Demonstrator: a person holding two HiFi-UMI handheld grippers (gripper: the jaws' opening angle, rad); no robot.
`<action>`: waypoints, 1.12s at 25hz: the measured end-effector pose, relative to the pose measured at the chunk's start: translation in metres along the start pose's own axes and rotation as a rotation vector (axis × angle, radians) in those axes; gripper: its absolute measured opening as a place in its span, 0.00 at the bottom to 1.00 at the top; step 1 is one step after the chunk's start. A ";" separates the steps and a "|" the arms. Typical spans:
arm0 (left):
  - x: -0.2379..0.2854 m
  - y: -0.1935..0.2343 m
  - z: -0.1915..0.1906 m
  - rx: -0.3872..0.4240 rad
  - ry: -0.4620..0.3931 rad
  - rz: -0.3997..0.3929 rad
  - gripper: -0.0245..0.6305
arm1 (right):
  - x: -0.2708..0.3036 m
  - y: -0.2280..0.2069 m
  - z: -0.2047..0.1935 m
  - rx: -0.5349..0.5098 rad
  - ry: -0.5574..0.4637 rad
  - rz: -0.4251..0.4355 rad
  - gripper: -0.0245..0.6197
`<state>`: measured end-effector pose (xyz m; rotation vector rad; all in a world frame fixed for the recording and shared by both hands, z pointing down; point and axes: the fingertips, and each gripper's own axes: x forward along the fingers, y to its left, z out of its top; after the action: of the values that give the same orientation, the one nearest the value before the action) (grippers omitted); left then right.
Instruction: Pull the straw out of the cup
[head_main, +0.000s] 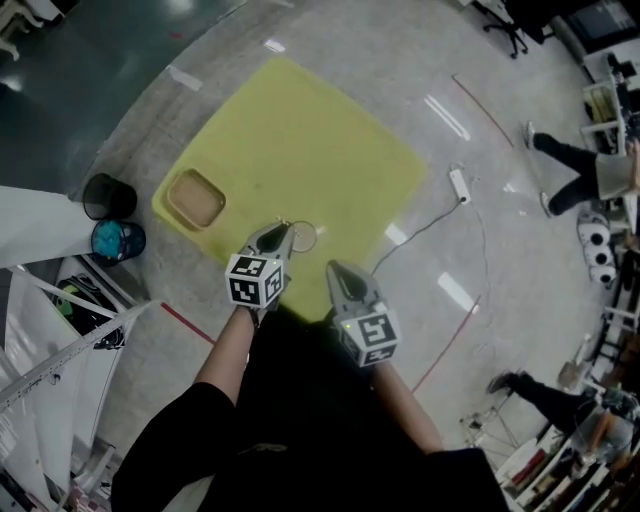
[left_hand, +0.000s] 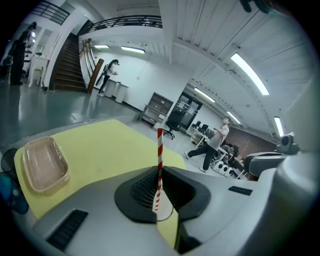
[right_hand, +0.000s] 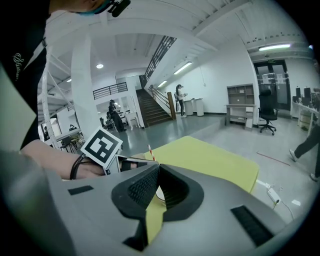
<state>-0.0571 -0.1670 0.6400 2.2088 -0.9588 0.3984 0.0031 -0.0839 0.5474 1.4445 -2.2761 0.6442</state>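
Note:
A red-and-white striped straw (left_hand: 159, 155) stands upright between the jaws of my left gripper (left_hand: 159, 172), which is shut on it. Just below the straw's lower end I see the rim of a clear cup (left_hand: 166, 215); I cannot tell whether the end is still inside it. In the head view the cup (head_main: 304, 236) stands on the yellow table (head_main: 330, 140) right beside the left gripper (head_main: 284, 230). My right gripper (head_main: 335, 267) hovers a little nearer than the cup, apart from it. Its jaw tips (right_hand: 156, 167) meet with nothing between them, and the cup (right_hand: 159, 194) shows beyond.
A clear plastic tray (head_main: 196, 198) lies on the table's left part. A black bin (head_main: 108, 195) and a blue container (head_main: 118, 240) stand on the floor at the left. A power strip with cable (head_main: 459, 184) lies right of the table, and a person (head_main: 580, 165) walks beyond.

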 end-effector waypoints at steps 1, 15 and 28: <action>-0.002 -0.002 0.001 0.007 -0.004 0.003 0.13 | -0.002 -0.001 0.000 0.000 -0.001 -0.004 0.06; -0.031 -0.040 0.029 0.038 -0.088 0.087 0.13 | -0.022 -0.029 0.014 -0.042 -0.022 0.027 0.06; -0.081 -0.077 0.059 0.097 -0.207 0.239 0.13 | -0.030 -0.028 0.033 -0.086 -0.085 0.160 0.06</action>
<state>-0.0553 -0.1275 0.5200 2.2610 -1.3484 0.3346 0.0388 -0.0899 0.5094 1.2821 -2.4717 0.5324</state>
